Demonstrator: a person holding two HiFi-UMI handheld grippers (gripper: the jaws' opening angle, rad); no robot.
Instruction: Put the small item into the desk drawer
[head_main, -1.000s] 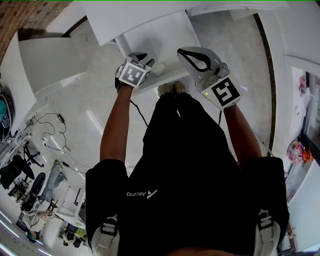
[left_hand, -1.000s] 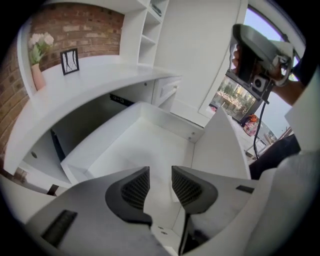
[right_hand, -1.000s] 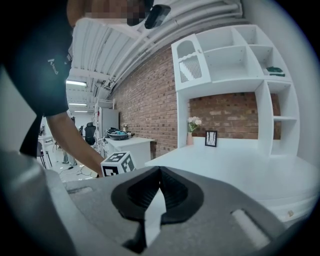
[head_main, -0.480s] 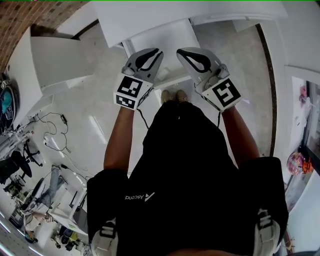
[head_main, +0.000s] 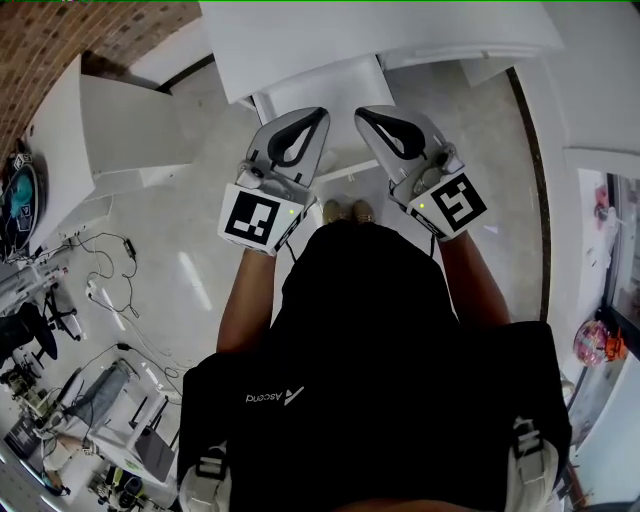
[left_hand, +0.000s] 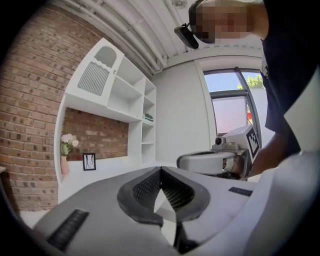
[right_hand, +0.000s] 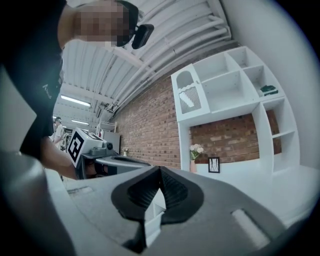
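Now raised higher, the left gripper (left_hand: 160, 171) has just closed, apparently empty.

The head view looks steeply down on the left claw (head_main: 320, 113) and right claw (head_main: 361, 113). Each claw view looks level along its own jaws, and both share the white shelving (left_hand: 125, 95).

Lab mock-up room: brick wall (right_hand: 150, 120), white shelving (right_hand: 230, 92), loose cables (head_main: 100, 268).

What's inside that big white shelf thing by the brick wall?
One upper compartment holds a small dark green thing. In the brick-backed nook below stand a vase of flowers and a little picture frame. The slatted panel hides whatever is behind it.
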